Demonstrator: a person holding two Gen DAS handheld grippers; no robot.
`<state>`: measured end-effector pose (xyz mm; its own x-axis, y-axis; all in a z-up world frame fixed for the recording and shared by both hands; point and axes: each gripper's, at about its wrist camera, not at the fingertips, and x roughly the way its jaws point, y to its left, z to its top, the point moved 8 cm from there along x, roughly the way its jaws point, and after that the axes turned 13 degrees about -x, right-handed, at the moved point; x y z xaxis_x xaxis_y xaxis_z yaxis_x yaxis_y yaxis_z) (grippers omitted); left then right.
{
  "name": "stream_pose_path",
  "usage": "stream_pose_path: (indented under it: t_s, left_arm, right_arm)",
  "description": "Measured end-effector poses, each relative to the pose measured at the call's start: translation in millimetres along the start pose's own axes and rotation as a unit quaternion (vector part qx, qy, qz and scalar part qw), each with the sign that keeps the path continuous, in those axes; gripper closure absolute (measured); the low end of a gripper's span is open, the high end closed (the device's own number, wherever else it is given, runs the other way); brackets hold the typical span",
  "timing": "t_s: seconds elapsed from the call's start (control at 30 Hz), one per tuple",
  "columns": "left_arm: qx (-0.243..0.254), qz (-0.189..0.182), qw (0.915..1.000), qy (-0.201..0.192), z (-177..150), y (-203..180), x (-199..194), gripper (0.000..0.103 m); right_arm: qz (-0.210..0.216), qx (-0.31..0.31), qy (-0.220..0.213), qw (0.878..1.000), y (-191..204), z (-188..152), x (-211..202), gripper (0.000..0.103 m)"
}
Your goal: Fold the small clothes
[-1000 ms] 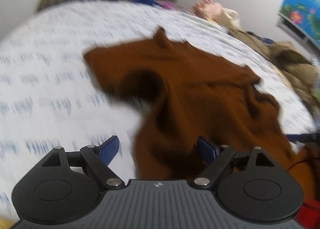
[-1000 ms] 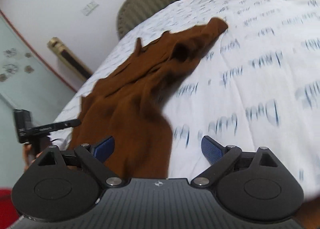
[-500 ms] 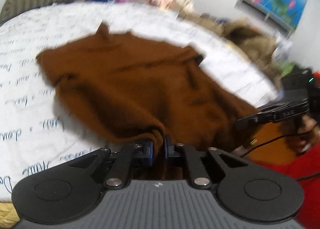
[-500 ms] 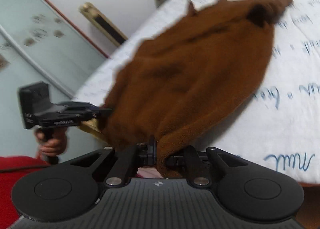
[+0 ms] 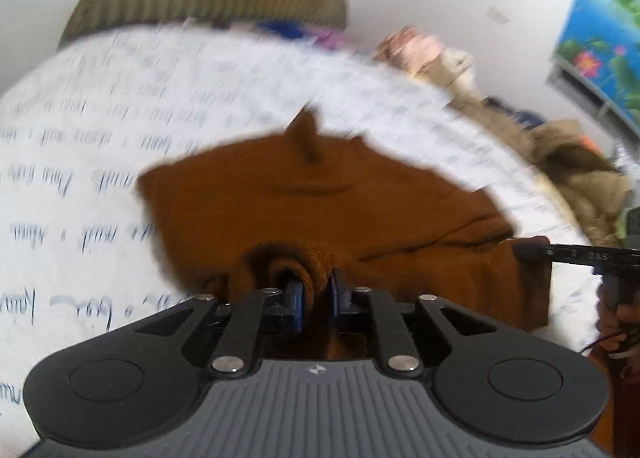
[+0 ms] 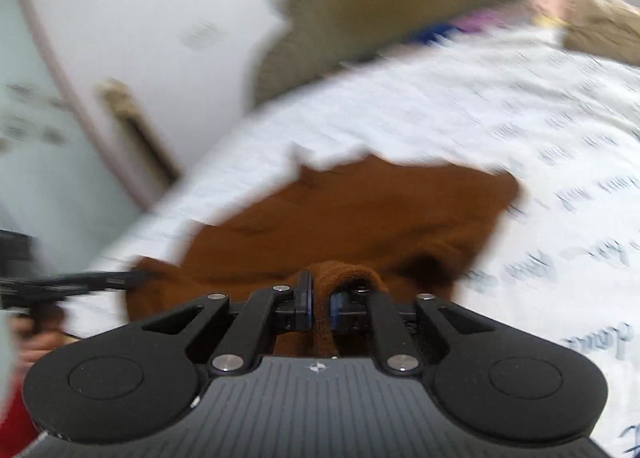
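Since a second ago both your claws have closed on the brown garment (image 5: 360,210): the left gripper (image 5: 316,300) and right gripper (image 6: 320,304) each pinch its near hem, jaws easing slightly apart. It lies on the white printed bedsheet (image 5: 100,118); both grippers tilt downward.

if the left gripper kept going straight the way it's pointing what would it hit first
The brown garment. The left gripper already has a fold of it between its fingers, opening slightly, and more brown cloth lies straight ahead on the bedsheet. Depth is blurred, so take it loosely.
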<state>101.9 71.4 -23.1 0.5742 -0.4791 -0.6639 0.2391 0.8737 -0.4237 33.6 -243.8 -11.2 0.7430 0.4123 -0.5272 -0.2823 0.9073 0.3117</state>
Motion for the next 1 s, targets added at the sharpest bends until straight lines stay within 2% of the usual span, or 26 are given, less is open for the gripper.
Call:
stream_pose_path:
  t_s: [0.07,0.13,0.17,0.2,0.23,0.3,0.43,0.47,0.53,0.57,0.6,0.67,0.7,0.8,0.87,1.0]
  left_arm:
    - [-0.026,-0.001,0.9996,0.015,-5,17,6,0.081]
    - [-0.064,-0.033,0.9972,0.021,-12,37,-6,0.066]
    - [-0.08,-0.049,0.9954,0.021,-13,43,-10,0.05]
    - [-0.094,-0.062,0.9935,0.017,-15,48,-15,0.033]
    - [-0.103,-0.071,0.9921,0.009,-20,50,-20,0.029]
    - [-0.099,-0.078,0.992,0.0,-25,51,-27,0.028]
    - [-0.062,-0.064,0.996,0.004,-44,48,-25,0.029]
    - [-0.056,-0.058,0.9967,0.007,-48,48,-22,0.03]
    - [-0.047,-0.046,0.9978,0.007,-52,46,-16,0.046]
    - [-0.04,-0.041,0.9983,0.008,-53,44,-15,0.067]
    - [-0.035,-0.037,0.9986,0.013,-54,43,-15,0.081]
    - [-0.039,-0.045,0.9981,0.016,-54,41,-17,0.095]
    - [-0.042,-0.053,0.9976,0.015,-54,39,-21,0.096]
    - [-0.033,-0.076,0.9965,-0.005,-53,29,-35,0.097]
    - [-0.022,-0.088,0.9957,-0.016,-52,21,-41,0.097]
    - [-0.007,-0.066,0.9978,-0.009,-48,18,-30,0.096]
  right_arm:
    - [-0.015,0.029,0.025,0.999,-12,-18,13,0.062]
    - [0.01,0.056,0.014,0.998,-15,-35,8,0.053]
    - [0.02,0.07,0.006,0.997,-16,-40,3,0.047]
    - [0.026,0.082,-0.002,0.996,-18,-42,-3,0.046]
    - [0.03,0.093,-0.009,0.995,-20,-46,-11,0.046]
    - [0.036,0.107,-0.017,0.993,-18,-54,-21,0.044]
    - [0.061,0.116,-0.011,0.991,-10,-69,-28,0.044]
    - [0.061,0.114,-0.007,0.992,-8,-71,-27,0.044]
    - [0.059,0.108,-0.003,0.992,-1,-73,-23,0.044]
    - [0.057,0.103,0.0,0.993,3,-73,-21,0.045]
    - [0.047,0.094,0.0,0.994,7,-71,-21,0.047]
    - [-0.004,0.079,-0.014,0.997,5,-65,-30,0.05]
    - [-0.014,0.079,-0.027,0.996,2,-63,-37,0.05]
    - [0.041,0.118,-0.048,0.991,-4,-61,-47,0.05]
    - [0.061,0.137,-0.048,0.987,-10,-63,-45,0.05]
    - [0.11,0.166,-0.047,0.979,-14,-69,-29,0.05]
